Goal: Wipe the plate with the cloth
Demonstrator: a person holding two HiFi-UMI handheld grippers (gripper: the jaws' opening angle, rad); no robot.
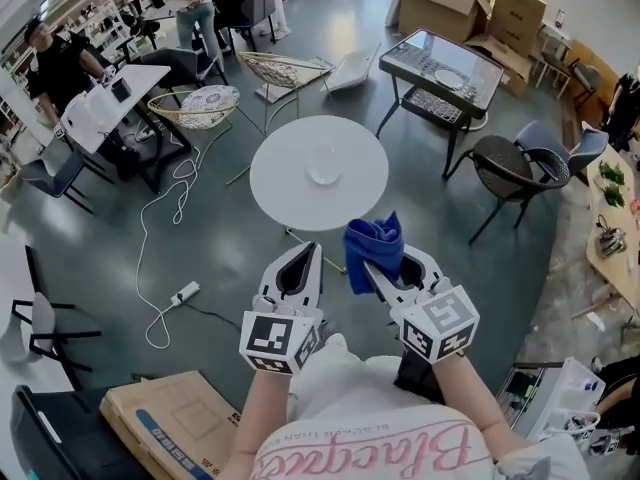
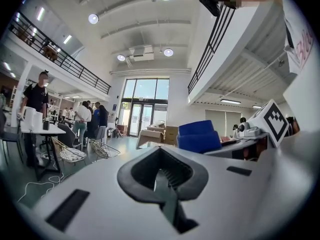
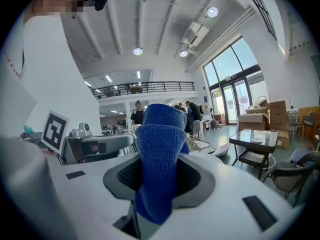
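The right gripper (image 1: 388, 268) is clamped on the blue cloth (image 1: 373, 240), which is bunched and stands up past the jaws. The left gripper (image 1: 300, 266) is held just beside it, jaws together with nothing between them. Both are held in the air short of the round desk (image 1: 275, 173). The plate (image 1: 323, 164) lies near the desk's middle, not yet touched.

If the plate is wiped unsteadied, it is likely to be pushed across the smooth top. The cloth, pinched at one fold only, may be dragged out of the jaws under pressure. The plate is kept well apart from the desk's edge on every side, so a small slide could be borne. The floor on the way to the desk is bare. A power strip (image 1: 185, 293) lies to the left and a chair (image 1: 510, 173) stands to the right, both off the line of approach.
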